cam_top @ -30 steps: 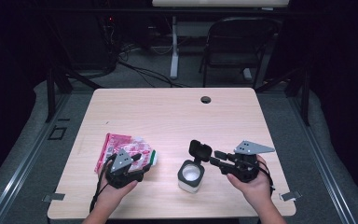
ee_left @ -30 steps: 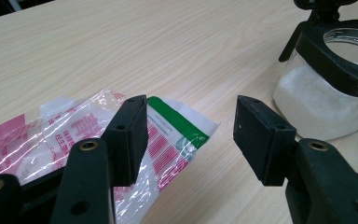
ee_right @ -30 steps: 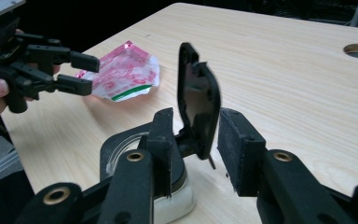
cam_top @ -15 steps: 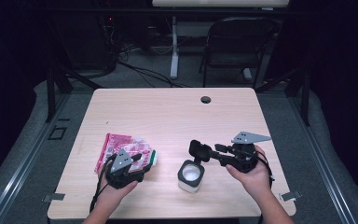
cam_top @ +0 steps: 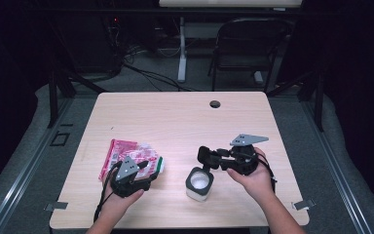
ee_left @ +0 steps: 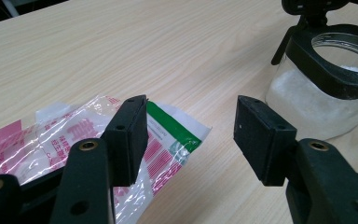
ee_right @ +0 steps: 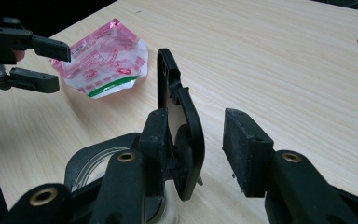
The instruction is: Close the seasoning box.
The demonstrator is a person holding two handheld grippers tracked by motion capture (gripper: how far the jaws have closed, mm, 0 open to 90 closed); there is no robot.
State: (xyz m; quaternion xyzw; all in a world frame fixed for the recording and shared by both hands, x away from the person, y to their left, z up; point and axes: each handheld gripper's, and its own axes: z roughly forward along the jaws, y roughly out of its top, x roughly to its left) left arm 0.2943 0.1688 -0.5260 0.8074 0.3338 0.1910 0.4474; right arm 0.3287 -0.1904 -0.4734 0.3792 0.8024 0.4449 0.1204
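Note:
A clear jar [cam_top: 199,184] of white powder with a black rim stands on the table near its front edge. Its hinged black lid [ee_right: 177,102] stands flipped up. My right gripper [cam_top: 208,157] is open around that lid, which rests against one pad with a gap to the other [ee_right: 205,140]. A pink and white plastic packet [cam_top: 121,151] with a green stripe lies flat at the left. My left gripper [cam_top: 148,171] hovers open at the packet's near corner [ee_left: 189,135], one jaw above the packet [ee_left: 51,135], nothing between the pads. The jar [ee_left: 317,98] sits just beyond it.
The wooden table [cam_top: 175,122] has a round cable hole [cam_top: 215,104] near its far edge. A folding chair [cam_top: 248,44] and cables sit on the floor behind the table. The surroundings are dark.
My right hand has shifted slightly away from me and rolled, so its grey plate sits higher. The jaws stay at the upright lid. The left gripper and packet have not moved.

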